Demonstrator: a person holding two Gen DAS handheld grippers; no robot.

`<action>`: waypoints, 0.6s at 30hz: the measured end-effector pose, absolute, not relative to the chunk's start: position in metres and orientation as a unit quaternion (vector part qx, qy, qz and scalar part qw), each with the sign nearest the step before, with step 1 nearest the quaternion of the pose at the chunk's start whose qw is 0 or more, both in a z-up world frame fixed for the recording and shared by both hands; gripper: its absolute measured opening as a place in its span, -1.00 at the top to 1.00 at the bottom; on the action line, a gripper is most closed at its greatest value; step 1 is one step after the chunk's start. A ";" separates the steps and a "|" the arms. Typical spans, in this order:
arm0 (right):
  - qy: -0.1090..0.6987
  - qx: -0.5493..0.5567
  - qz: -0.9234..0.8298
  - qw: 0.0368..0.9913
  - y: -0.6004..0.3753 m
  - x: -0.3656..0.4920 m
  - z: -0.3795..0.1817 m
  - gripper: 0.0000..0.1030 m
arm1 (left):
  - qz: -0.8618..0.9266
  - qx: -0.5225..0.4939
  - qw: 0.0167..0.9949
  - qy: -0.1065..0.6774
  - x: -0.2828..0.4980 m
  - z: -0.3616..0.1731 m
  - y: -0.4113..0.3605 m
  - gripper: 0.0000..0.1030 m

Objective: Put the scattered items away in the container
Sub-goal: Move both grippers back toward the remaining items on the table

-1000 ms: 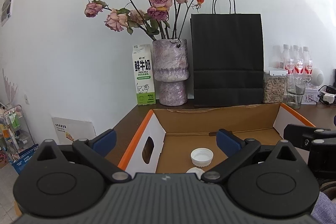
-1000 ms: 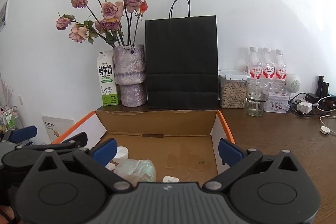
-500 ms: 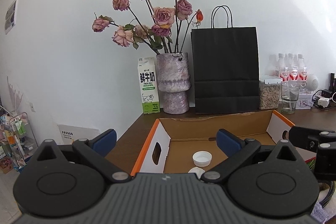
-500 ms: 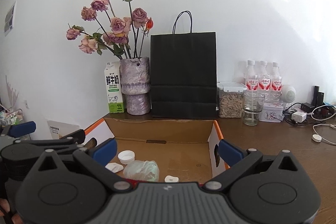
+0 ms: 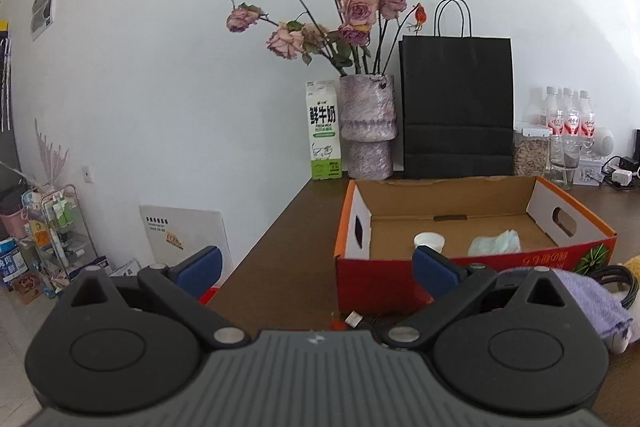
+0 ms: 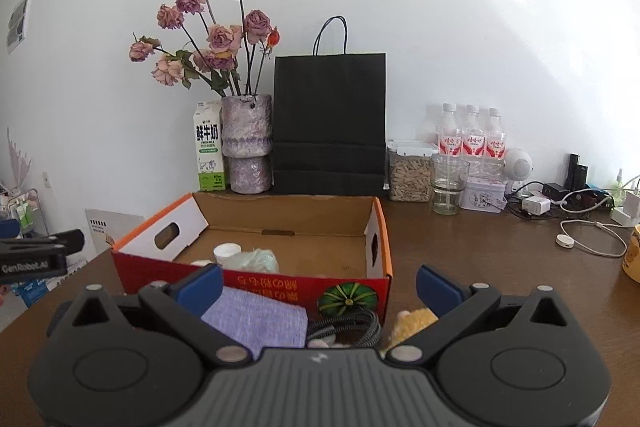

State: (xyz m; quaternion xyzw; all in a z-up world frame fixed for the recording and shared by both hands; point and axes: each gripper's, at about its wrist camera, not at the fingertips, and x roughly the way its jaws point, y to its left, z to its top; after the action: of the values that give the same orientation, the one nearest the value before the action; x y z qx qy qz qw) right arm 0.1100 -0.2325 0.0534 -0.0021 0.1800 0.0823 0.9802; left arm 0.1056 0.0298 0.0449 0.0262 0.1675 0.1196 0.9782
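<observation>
An open red and orange cardboard box (image 5: pixel 472 269) (image 6: pixel 344 285) stands on the brown table. Inside lie a white cap (image 5: pixel 429 240) (image 6: pixel 227 251) and a crumpled pale green wipe (image 5: pixel 496 242) (image 6: pixel 256 259). In front of the box lie a folded purple cloth (image 6: pixel 256 319) (image 5: pixel 592 303), a braided black cable (image 6: pixel 348 325) and a yellow plush item (image 6: pixel 412 321). My left gripper (image 5: pixel 316 269) is open and empty, before the box's left front corner. My right gripper (image 6: pixel 318 285) is open and empty, above the purple cloth and cable.
Along the back wall stand a milk carton (image 6: pixel 208 147), a vase of dried roses (image 6: pixel 246 143), a black paper bag (image 6: pixel 330 123), a seed jar (image 6: pixel 410 173), a glass (image 6: pixel 448 185) and bottles (image 6: pixel 472 139). Chargers and white cables (image 6: pixel 588 227) lie at right. The table's left edge (image 5: pixel 256 247) drops to the floor.
Both grippers have pulled back and away from the box; its front wall and the items lying before it have come into view. Both stay open.
</observation>
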 end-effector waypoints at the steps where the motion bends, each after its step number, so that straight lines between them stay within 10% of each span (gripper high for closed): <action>1: 0.185 -0.003 0.081 0.979 -0.235 0.106 0.050 -1.00 | 0.121 0.026 0.977 0.172 0.101 0.041 0.034 -1.00; 18: 0.277 -0.010 0.066 0.958 -0.254 0.080 -0.013 -1.00 | 0.125 0.020 0.961 0.248 0.059 -0.009 0.061 -1.00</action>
State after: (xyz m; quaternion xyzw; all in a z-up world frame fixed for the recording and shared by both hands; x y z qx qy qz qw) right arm 0.0798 -0.2538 -0.0129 -0.0099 0.2773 0.0661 0.9584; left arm 0.0592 0.0610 -0.0089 0.0201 0.2477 0.1245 0.9606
